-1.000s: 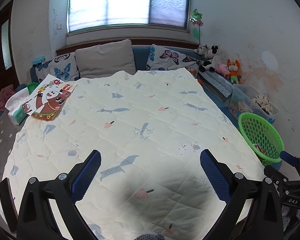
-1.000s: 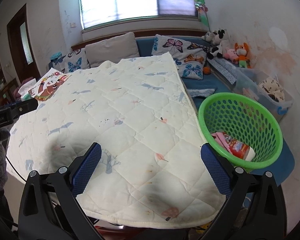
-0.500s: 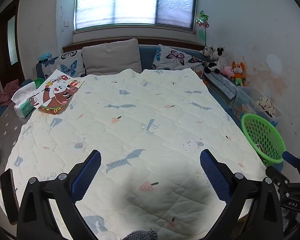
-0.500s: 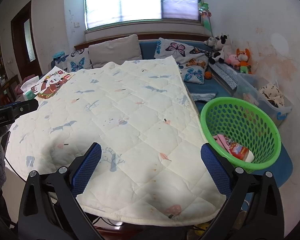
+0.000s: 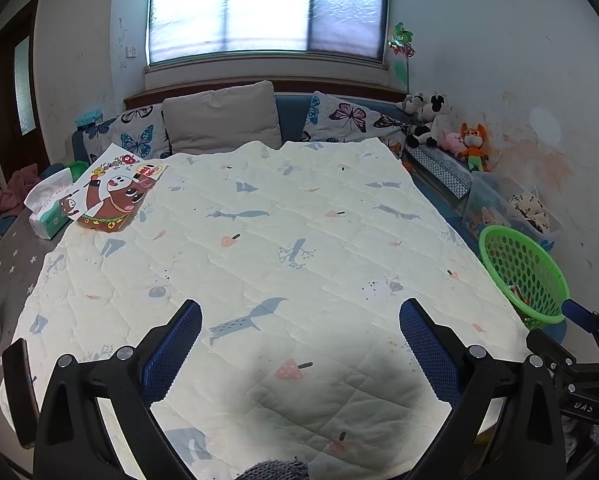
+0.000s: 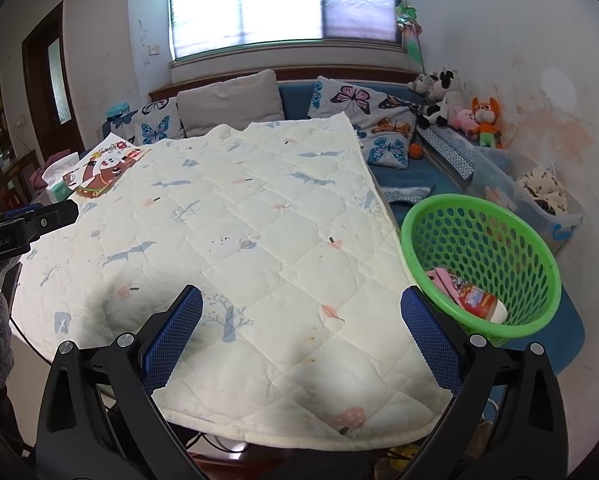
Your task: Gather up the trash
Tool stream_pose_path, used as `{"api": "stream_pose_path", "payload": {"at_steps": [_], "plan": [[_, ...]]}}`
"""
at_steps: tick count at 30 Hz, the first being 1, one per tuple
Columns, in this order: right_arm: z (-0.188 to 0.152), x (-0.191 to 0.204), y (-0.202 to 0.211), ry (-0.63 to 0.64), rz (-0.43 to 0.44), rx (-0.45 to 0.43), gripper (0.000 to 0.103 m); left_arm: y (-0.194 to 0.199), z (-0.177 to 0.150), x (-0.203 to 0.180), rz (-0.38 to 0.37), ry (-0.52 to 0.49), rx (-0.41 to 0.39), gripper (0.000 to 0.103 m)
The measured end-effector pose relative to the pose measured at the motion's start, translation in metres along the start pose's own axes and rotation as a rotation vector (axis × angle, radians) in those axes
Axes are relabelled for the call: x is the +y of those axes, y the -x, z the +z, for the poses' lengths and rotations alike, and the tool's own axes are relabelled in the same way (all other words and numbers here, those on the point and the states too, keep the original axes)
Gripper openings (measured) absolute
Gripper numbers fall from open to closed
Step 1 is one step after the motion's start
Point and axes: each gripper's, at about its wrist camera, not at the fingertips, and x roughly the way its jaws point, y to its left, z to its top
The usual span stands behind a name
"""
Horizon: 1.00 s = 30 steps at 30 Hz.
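A green mesh basket (image 6: 483, 264) stands to the right of the table and holds a pink wrapper and a red snack tube (image 6: 477, 302); the left wrist view shows the same basket (image 5: 523, 272) at the table's right edge. My left gripper (image 5: 299, 344) hangs open over the near part of the quilted cloth (image 5: 259, 248), with nothing between its blue pads. Over the cloth's near right corner my right gripper (image 6: 301, 328) is open too, and empty. A cartoon-printed paper (image 5: 113, 192) lies at the cloth's far left corner.
A tissue pack (image 5: 49, 210) sits beside the cartoon paper. Cushions (image 5: 219, 118) line a blue sofa behind the table, with plush toys (image 5: 473, 144) at the right wall. A clear storage bin (image 6: 531, 196) stands behind the basket.
Both grippers have drawn back and tilted up slightly, so more of the cloth and room shows. Both stay open and empty; the basket's contents are unchanged.
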Motion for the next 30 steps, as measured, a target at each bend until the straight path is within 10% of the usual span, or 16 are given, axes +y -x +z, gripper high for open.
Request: {"api": "stream_pose_path", "payload": {"at_steps": [30], "plan": [[-0.0004, 0.0034, -0.0066, 0.001, 0.009, 0.011, 0.099, -0.0062, -0.0007, -0.0032, 0.000, -0.008, 0.006, 0.096]]}}
